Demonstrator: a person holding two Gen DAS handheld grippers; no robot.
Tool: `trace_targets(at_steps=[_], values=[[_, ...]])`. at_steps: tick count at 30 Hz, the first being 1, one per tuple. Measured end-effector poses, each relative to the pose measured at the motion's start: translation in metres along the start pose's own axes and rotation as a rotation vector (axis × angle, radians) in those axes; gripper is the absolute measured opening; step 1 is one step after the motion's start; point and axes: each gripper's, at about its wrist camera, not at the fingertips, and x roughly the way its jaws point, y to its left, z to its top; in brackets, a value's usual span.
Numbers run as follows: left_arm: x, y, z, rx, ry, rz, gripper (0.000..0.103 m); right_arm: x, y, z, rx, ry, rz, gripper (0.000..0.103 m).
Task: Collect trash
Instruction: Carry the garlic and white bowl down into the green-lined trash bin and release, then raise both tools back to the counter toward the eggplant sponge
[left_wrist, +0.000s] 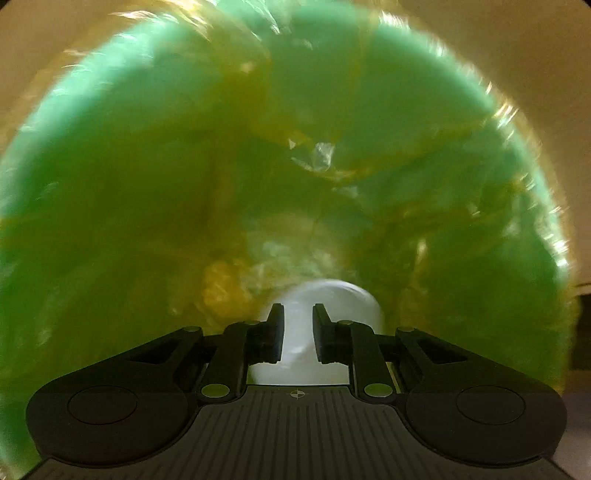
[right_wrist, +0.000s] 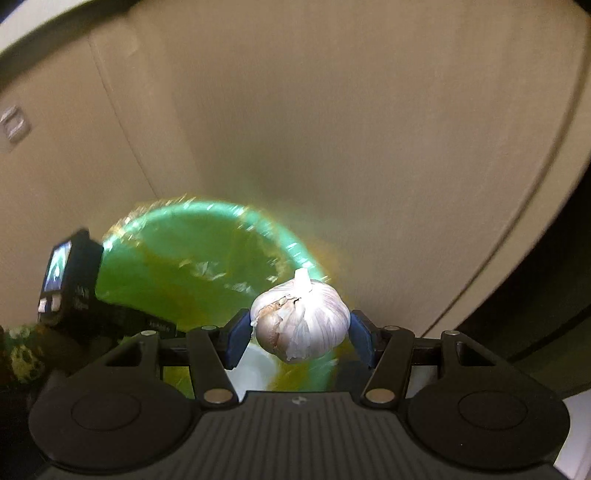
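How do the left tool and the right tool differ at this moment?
The left tool has black fingers set a narrow gap apart with nothing pinched; a blurred white object lies beyond them. The right tool has blue-padded fingers set wide, clamped on a garlic bulb. The left tool sits right at the green bin, which fills its view; the right tool is farther back. Both point down toward that bin.
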Motion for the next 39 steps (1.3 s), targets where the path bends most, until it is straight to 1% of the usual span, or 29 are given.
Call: trace_targets(at_steps=[1,3,6,10,12,13,15,17,21,25,31,35,39], values=[[-0.01,0.002,0.0,-0.005,-0.016,-0.027,0.019,0.003,0.005,-0.001,-0.012,0.014,0.01,0.057],[-0.036,0.003,-0.003,0.005,-0.076,-0.072,0.019,0.011,0.017,-0.003,-0.032,0.049,0.034,0.057],[-0.076,0.003,-0.011,0.037,-0.169,-0.099,0.019,0.033,0.035,-0.007,-0.034,0.116,0.08,0.057],[-0.109,0.003,-0.019,0.066,-0.257,-0.082,0.019,0.066,0.052,-0.006,-0.039,0.181,0.14,0.058],[-0.117,0.006,-0.021,0.051,-0.269,-0.073,0.019,0.074,0.054,-0.004,-0.027,0.21,0.144,0.058],[-0.12,0.008,-0.021,0.041,-0.271,-0.07,0.019,0.077,0.056,-0.003,-0.024,0.211,0.131,0.059],[-0.121,0.009,-0.021,0.032,-0.277,-0.066,0.019,0.072,0.057,-0.001,-0.034,0.191,0.106,0.068],[-0.12,0.01,-0.02,0.034,-0.278,-0.062,0.019,0.064,0.05,0.002,-0.037,0.163,0.095,0.07],[-0.118,0.008,-0.022,0.043,-0.277,-0.066,0.019,0.055,0.03,0.006,0.006,0.137,0.072,0.07],[-0.122,0.003,-0.025,0.06,-0.281,-0.073,0.019,0.047,0.014,0.003,0.055,0.125,0.049,0.07],[-0.136,-0.009,-0.032,0.074,-0.308,-0.07,0.019,0.031,0.006,-0.009,0.07,0.115,0.042,0.07],[-0.16,-0.023,-0.037,0.116,-0.364,-0.096,0.019,0.019,0.018,-0.01,0.05,0.088,0.047,0.07],[-0.193,-0.041,-0.043,0.182,-0.439,-0.096,0.019,-0.006,0.032,0.004,0.002,0.002,0.084,0.07]])
